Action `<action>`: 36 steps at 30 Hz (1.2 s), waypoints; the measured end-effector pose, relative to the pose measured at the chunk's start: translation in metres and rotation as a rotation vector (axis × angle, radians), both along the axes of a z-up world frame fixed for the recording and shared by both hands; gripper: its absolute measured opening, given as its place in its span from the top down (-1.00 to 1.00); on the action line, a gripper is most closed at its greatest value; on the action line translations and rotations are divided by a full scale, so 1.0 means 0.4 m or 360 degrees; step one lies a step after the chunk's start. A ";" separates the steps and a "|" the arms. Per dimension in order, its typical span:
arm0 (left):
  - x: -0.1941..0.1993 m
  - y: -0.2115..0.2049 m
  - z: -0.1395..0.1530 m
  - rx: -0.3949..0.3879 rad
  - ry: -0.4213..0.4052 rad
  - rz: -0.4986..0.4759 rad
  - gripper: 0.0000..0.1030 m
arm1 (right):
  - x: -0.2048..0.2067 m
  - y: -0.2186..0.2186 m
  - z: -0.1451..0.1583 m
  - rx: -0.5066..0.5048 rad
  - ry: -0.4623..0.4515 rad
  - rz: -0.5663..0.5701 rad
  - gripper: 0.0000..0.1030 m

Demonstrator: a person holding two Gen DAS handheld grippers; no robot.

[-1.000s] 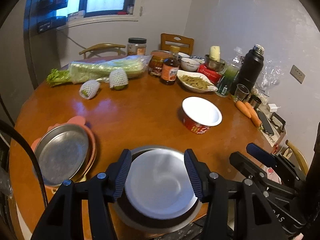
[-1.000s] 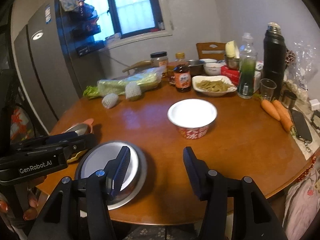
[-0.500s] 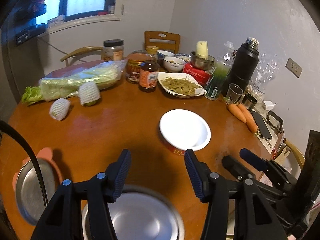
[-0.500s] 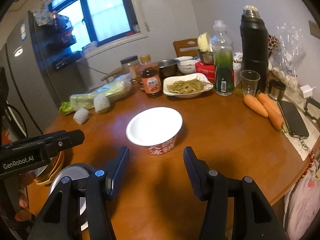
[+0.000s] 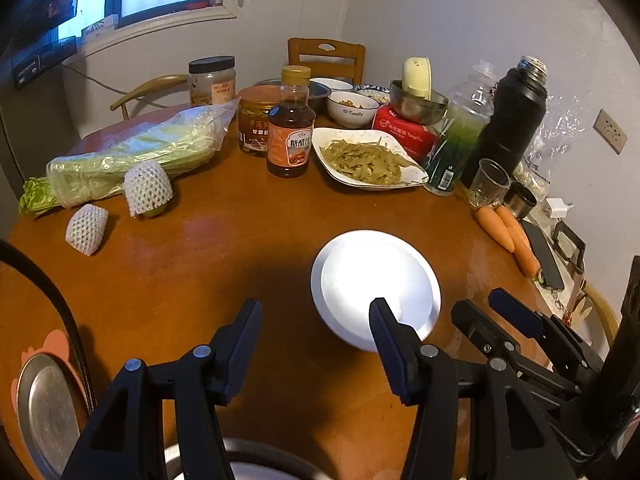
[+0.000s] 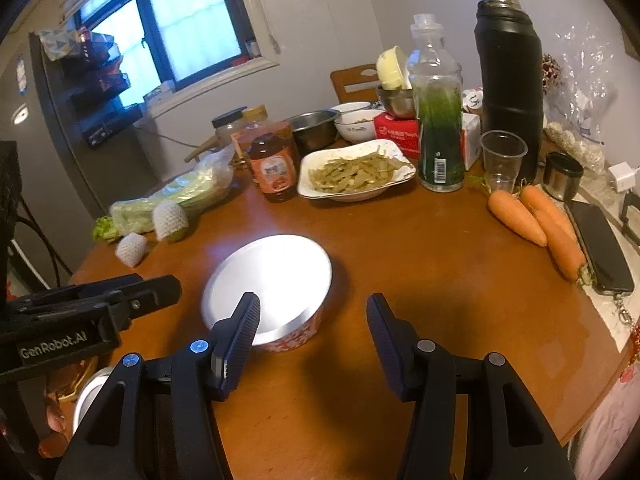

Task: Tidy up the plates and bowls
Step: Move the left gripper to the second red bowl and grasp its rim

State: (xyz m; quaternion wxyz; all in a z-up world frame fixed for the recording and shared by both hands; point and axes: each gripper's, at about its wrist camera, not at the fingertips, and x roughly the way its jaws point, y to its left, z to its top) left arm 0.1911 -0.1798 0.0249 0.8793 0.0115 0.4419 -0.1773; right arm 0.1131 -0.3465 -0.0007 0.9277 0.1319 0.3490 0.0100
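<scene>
A white bowl (image 5: 376,292) with a red patterned side (image 6: 272,284) stands alone mid-table. My left gripper (image 5: 316,338) hovers open just short of it, and the bowl's near rim shows past the right finger. My right gripper (image 6: 314,318) is open too, with the bowl just beyond its left finger. Nothing sits between either pair of jaws. A steel plate on pink plates (image 5: 44,412) lies at the table's near left edge. Only a rim of the stacked steel plates (image 5: 240,462) shows below the left gripper. Each gripper appears in the other's view, right gripper (image 5: 516,320) and left gripper (image 6: 120,296).
Along the back of the table stand a dish of green beans (image 5: 368,156), a sauce bottle (image 5: 290,128), jars, small bowls, a green bottle and a black flask (image 5: 508,120). Bagged cabbage (image 5: 132,156) and netted fruit (image 5: 146,188) lie at the left. Carrots (image 6: 536,216) and a phone (image 6: 600,248) lie at the right.
Both grippers have travelled forward over the table to the white bowl, which now looks larger and nearer. The stacked steel plates have slid out at the bottom of both views. The jaws kept their width.
</scene>
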 end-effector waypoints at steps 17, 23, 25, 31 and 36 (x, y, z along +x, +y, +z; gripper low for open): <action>0.084 -0.032 -0.079 0.0050 0.0168 0.0041 -0.09 | 0.090 -0.003 -0.060 -0.0016 0.0126 0.0036 -0.11; 0.103 -0.031 -0.100 0.0062 0.0210 0.0055 -0.09 | 0.113 0.002 -0.076 -0.0002 0.0152 0.0046 -0.11; 0.110 -0.031 -0.108 0.0061 0.0229 0.0056 -0.09 | 0.118 0.001 -0.083 0.0013 0.0167 0.0045 -0.11; 0.120 -0.036 -0.128 0.0069 0.0268 0.0057 -0.08 | 0.126 0.002 -0.098 0.0032 0.0181 0.0070 -0.07; 0.123 -0.037 -0.137 0.0046 0.0300 0.0045 -0.07 | 0.124 0.006 -0.104 0.0058 0.0185 0.0086 0.09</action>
